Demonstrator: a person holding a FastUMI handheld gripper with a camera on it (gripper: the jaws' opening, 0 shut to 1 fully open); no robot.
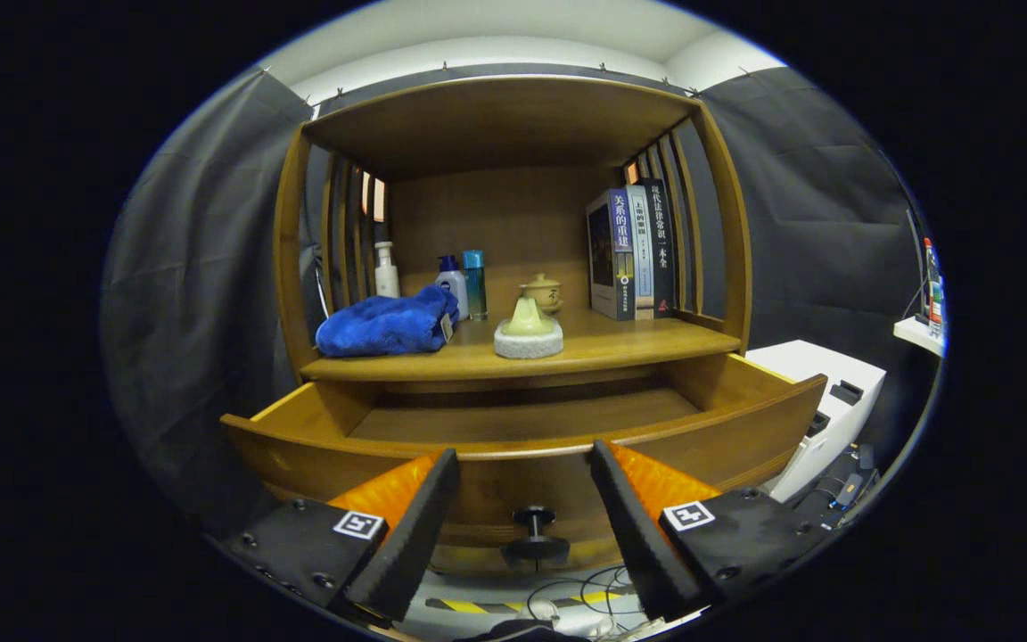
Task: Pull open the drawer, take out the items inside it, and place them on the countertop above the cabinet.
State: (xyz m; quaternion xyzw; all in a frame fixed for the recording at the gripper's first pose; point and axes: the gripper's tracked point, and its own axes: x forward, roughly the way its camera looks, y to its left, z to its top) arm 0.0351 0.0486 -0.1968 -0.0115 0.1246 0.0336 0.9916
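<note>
Below the countertop [522, 357], the wooden drawer [513, 428] stands pulled open; its front hides part of the floor. Blue towel [386, 325] lies at the countertop's left edge. Gripper [524, 464] fingers spread apart, flanking the knob [534, 517].

The books [631, 251] on the counter [522, 355] carry Chinese spine titles: one reads 关系的重建; the others are too blurred

Upright books [634, 252] against the right slats, white box [825, 406] beside the cabinet, cables [567, 593] on the floor
</note>
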